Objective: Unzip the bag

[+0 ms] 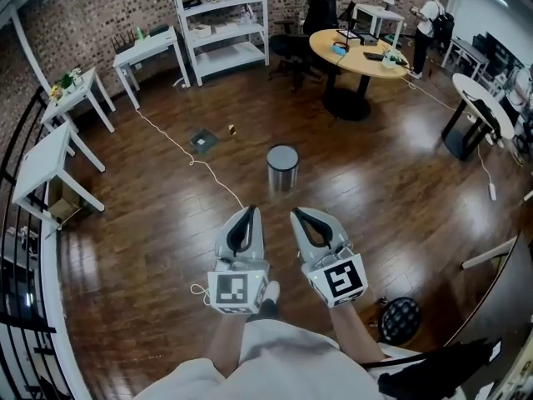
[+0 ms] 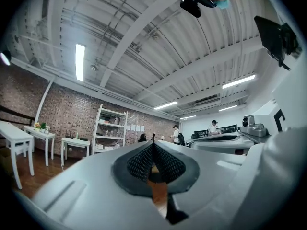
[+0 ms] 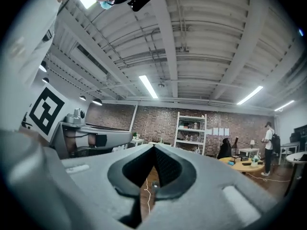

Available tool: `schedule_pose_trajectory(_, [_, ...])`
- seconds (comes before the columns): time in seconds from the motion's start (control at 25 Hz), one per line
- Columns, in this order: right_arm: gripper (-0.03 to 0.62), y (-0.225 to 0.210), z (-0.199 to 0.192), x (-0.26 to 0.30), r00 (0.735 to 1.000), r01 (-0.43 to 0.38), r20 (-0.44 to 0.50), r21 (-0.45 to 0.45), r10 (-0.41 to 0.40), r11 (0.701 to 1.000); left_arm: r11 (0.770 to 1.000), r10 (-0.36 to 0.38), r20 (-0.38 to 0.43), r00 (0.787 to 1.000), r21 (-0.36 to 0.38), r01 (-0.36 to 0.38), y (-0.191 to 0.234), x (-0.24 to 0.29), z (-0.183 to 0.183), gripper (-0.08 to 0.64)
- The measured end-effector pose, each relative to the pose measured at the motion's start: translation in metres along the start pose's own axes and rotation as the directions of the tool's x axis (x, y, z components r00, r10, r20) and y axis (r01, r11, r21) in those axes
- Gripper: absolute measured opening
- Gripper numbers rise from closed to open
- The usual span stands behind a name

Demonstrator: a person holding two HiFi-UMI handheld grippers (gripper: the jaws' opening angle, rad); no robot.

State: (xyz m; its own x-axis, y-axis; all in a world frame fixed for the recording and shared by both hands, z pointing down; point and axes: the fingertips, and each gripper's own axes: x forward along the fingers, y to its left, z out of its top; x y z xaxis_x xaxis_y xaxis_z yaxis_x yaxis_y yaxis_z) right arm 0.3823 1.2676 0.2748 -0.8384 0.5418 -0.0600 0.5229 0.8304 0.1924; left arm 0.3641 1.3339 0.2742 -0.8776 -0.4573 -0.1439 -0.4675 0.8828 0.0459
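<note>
Nothing is unzipped yet. The left gripper point(image 1: 247, 215) and right gripper point(image 1: 300, 217) are side by side, both pinched together and empty. No bag shows ahead of them, only floor point(image 1: 150, 248).

I log this as an open-plan office or lab workroom. Evidence: an exposed brick wall point(image 1: 92, 7), a dark plank floor point(image 1: 150, 248), and a white shelving unit point(image 1: 221, 23) stocked with small items. Plain white tables point(image 1: 150, 48) line the walls. A round wooden table point(image 1: 358, 57) carries desk clutter, with black office chairs point(image 1: 291, 48) beside it. A ribbed white ceiling point(image 2: 144, 42) carries strip lights point(image 3: 148, 86)
</note>
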Motion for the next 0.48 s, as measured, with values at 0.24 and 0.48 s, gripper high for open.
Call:
schedule_pose_trajectory(0.24, [-0.012,-0.078,-0.017,0.076,0.998,0.068,-0.012,0.029,-0.068,0.997,0.998,-0.066,0.017,0.998,-0.02,0.066,0.04,0.104,0.003,0.015])
schedule_pose_trajectory(0.48, [-0.012,-0.146,-0.058,0.115,0.986,0.152,-0.081,0.1,-0.144,0.983,0.98,-0.194,0.018,0.981,-0.036,0.195,0.043,0.208,-0.001,0.015])
